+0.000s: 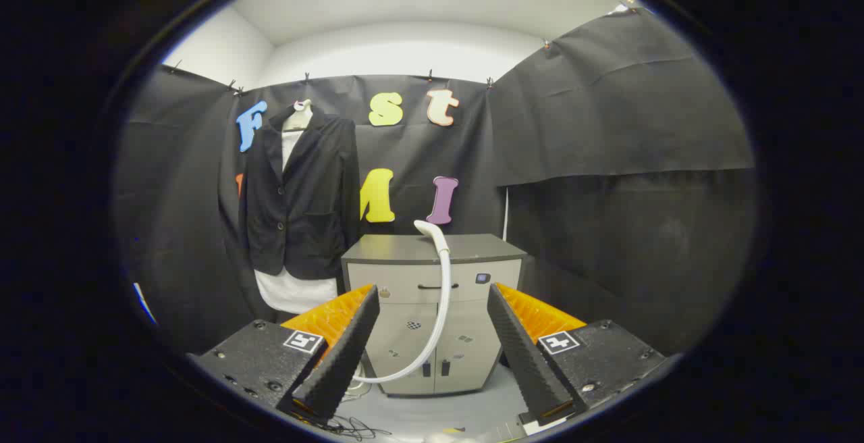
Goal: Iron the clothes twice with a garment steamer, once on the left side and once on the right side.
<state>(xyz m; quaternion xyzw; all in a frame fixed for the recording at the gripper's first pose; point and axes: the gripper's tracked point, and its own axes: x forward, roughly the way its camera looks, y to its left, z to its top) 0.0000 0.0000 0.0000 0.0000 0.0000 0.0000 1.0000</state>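
Garment steamer head (428,228) rests on top of a grey cabinet (432,294), straight ahead of the hand-held gripper (432,345) and well beyond its fingers. A white hose (442,308) runs from the head down the front of the cabinet and curves toward the floor (472,412), passing through the gap between the two fingers as seen from here. The head looks like light, hard plastic, so I judge it will be stiff and a little smooth to hold; the hose is flexible and will likely pull sideways on the head when it is lifted. The best place to take hold seems to be the neck just below the curved head, where the shape is narrow and firm, not the soft hose lower down. The hand-held gripper is wide apart and holds nothing; its fingers stand far from the steamer. Beyond and to the left of the fingers, a dark jacket (300,193) hangs on a form in front of the booth wall, with a white garment (293,291) showing under its hem. The jacket is soft cloth and will swing if it is pushed, so light strokes seem wise. Some thin cables (351,426) lie on the floor just near the left finger.
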